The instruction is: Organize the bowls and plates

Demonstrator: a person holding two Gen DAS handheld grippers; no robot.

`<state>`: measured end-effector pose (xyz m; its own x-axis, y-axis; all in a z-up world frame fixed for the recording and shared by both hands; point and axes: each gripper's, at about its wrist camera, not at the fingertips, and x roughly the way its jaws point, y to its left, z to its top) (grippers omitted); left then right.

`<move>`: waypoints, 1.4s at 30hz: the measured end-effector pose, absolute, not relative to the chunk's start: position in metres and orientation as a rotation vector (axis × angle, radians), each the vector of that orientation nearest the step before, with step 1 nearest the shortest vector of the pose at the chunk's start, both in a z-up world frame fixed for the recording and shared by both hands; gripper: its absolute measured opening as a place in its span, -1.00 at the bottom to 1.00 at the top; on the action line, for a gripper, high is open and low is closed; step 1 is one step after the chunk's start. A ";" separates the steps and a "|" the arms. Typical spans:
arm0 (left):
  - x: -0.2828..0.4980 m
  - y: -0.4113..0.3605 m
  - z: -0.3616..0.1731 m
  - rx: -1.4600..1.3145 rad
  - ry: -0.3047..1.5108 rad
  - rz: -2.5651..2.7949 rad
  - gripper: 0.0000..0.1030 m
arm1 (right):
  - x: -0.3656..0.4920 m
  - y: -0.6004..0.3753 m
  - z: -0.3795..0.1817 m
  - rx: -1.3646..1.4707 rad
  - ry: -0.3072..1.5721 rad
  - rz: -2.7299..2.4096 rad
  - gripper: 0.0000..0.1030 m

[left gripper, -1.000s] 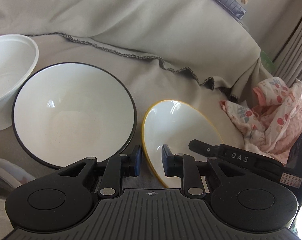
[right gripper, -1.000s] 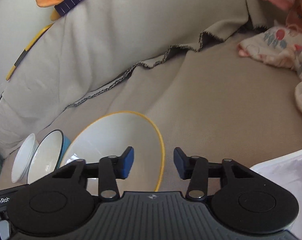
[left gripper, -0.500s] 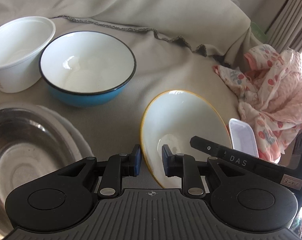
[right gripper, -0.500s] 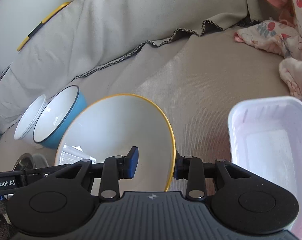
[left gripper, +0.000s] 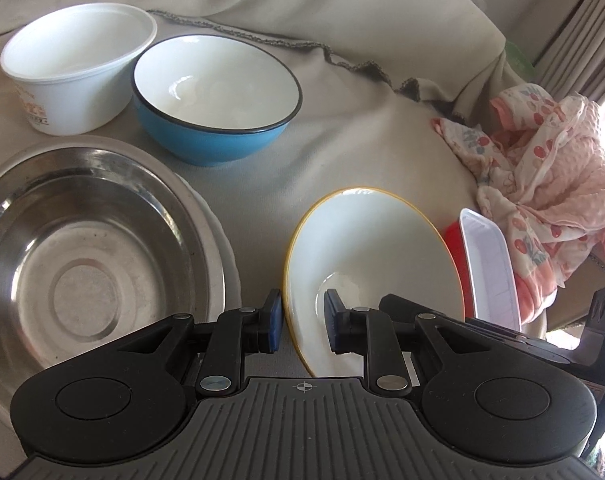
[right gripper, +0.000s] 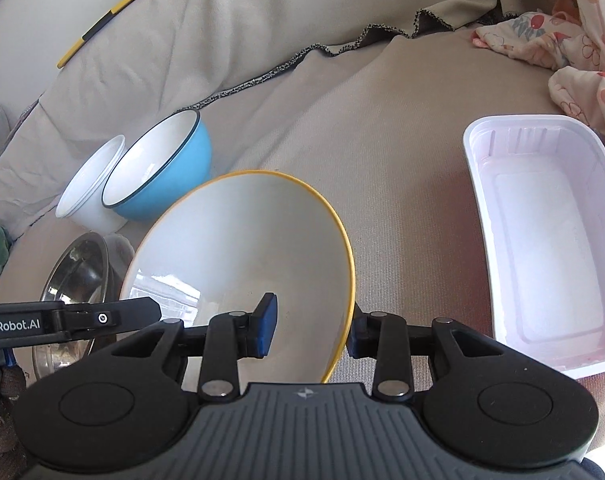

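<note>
Above the cloth-covered sofa (left gripper: pixel 342 152), both grippers carry the yellow-rimmed bowl (left gripper: pixel 366 264) back from the blue bowl (left gripper: pixel 218 96). Left gripper (left gripper: pixel 301 322) clamps its rim; right gripper (right gripper: pixel 308 330) jaws are easing open around the opposite rim, suggesting release nearby.

Bare cloth (right gripper: pixel 402 152) between blue bowl (right gripper: pixel 174 168) and tray (right gripper: pixel 542 240)

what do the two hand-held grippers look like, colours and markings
Both look alike: the left hand-held gripper and right hand-held gripper have black linkage arms with silver pivot pins, blue finger pads, round black discs and a ribbed grey base. White lettering marks their side bars.
</note>
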<state>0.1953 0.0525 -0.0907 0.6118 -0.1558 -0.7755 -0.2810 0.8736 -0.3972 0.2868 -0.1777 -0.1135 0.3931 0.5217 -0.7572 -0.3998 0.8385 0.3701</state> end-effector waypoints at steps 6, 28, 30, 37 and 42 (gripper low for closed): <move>0.196 0.057 -0.092 -0.529 0.916 0.091 -0.54 | 0.280 -0.176 -0.114 0.135 1.016 0.612 -0.32; 0.262 0.196 -0.083 -0.612 0.854 0.318 -0.54 | 0.322 -0.139 -0.033 0.035 0.868 0.531 -0.12; 0.269 0.200 -0.090 -0.613 0.875 0.267 -0.51 | 0.336 -0.120 -0.030 0.024 0.880 0.542 -0.02; 0.275 0.203 -0.104 -0.602 0.899 0.219 -0.49 | 0.390 -0.036 -0.055 0.009 0.990 0.642 0.25; 0.282 0.196 -0.102 -0.536 0.911 0.231 -0.49 | 0.415 0.004 -0.077 -0.060 1.035 0.704 0.26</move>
